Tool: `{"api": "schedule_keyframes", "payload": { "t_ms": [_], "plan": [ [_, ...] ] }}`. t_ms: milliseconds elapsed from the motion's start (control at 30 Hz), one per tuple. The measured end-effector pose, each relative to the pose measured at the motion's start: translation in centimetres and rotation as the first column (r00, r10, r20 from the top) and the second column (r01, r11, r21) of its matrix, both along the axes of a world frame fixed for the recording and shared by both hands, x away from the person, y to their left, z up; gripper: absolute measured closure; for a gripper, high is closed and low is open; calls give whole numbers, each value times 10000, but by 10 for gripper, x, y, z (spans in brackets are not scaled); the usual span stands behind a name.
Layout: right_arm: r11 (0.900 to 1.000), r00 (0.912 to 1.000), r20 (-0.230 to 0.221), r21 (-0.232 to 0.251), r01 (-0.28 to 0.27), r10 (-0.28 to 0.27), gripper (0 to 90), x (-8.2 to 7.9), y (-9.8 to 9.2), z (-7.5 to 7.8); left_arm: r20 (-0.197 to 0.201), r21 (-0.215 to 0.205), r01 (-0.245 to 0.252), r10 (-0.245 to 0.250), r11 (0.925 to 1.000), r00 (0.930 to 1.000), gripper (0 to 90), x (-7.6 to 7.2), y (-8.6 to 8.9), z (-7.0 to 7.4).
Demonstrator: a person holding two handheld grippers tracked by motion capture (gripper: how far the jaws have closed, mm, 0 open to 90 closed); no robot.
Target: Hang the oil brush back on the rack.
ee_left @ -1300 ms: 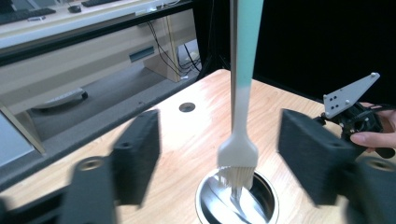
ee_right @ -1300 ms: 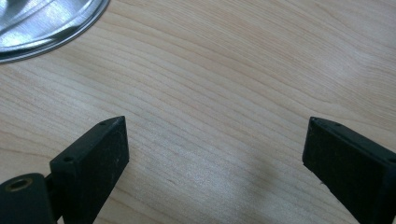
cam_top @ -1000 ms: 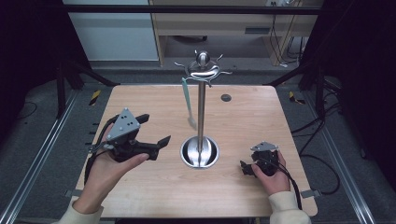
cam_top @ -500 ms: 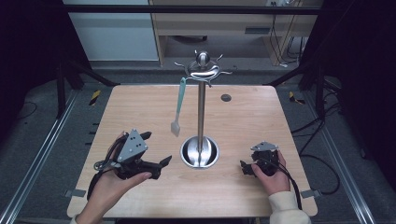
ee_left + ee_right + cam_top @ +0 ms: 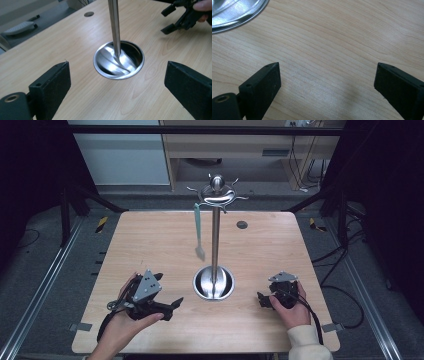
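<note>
I had the left gripper low over the near left part of the wooden table, its jaws spread wide with nothing between them. Through the left gripper view the jaws framed the steel stand's round base, a shallow polished dish that mirrored streaks of light, with the slim pole rising from its middle. From the high view the stand stood at the table's centre, its top a shiny cap with thin curved hooks. A pale green utensil hung from one hook, just left of the pole, its lower end clear of the tabletop. The right gripper rested near the right front edge, jaws also wide apart and empty, the dish rim at the corner of its own view.
</note>
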State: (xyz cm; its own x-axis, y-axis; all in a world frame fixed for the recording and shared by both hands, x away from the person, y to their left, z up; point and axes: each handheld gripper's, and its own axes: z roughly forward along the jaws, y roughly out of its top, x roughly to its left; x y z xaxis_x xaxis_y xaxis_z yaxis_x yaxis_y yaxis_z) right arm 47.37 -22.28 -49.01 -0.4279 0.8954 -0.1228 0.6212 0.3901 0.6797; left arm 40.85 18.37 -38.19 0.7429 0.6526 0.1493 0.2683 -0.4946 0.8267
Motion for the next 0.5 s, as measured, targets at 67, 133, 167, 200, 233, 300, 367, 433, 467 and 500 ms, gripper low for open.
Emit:
{"api": "schedule_keyframes", "payload": {
  "t_ms": [67, 133, 167, 200, 233, 300, 367, 433, 467, 500],
  "plan": [
    [10000, 10000, -8, -18, 17, -17, 78, 0, 0, 0, -192, 46, 1, 0, 10000, 9998, 64, 0, 0, -8],
    [10000, 10000, -11, -33, 8, -8, 78, 0, 0, 0, -296, 101, -43, 46, 9999, 9996, 63, 0, 0, -14],
    [10000, 10000, -21, -27, 10, -10, 78, 0, 0, 0, -356, 136, -42, 47, 9999, 9994, 64, 1, 1, -17],
    [10000, 10000, -7, -22, 11, -11, 78, 0, 0, -1, -410, 212, -27, 35, 9998, 9992, 64, 1, 1, -20],
    [10000, 10000, -10, -18, 18, -18, 78, 0, 0, -1, -461, 205, -77, 86, 9998, 9989, 64, 2, 1, -23],
    [10000, 10000, -13, -12, 21, -21, 78, 0, 0, -1, -488, 307, -75, 90, 9995, 9988, 63, 2, 2, -25],
    [10000, 10000, -14, -18, 16, -16, 78, 0, 0, -1, -509, 434, -167, 189, 9989, 9985, 63, 4, 3, -30],
    [10000, 10000, -21, -21, 22, -22, 78, 0, 0, 0, -660, 435, -324, 353, 9985, 9972, 64, 8, 8, -39],
    [10000, 10000, -12, -16, 18, -18, 78, 0, 0, -1, -707, 438, -377, 407, 9983, 9967, 64, 8, 9, -41],
    [10000, 10000, -11, -18, 19, -19, 78, 0, 0, -1, -707, 438, -377, 407, 9983, 9967, 64, 8, 9, -41]
  ]
}}
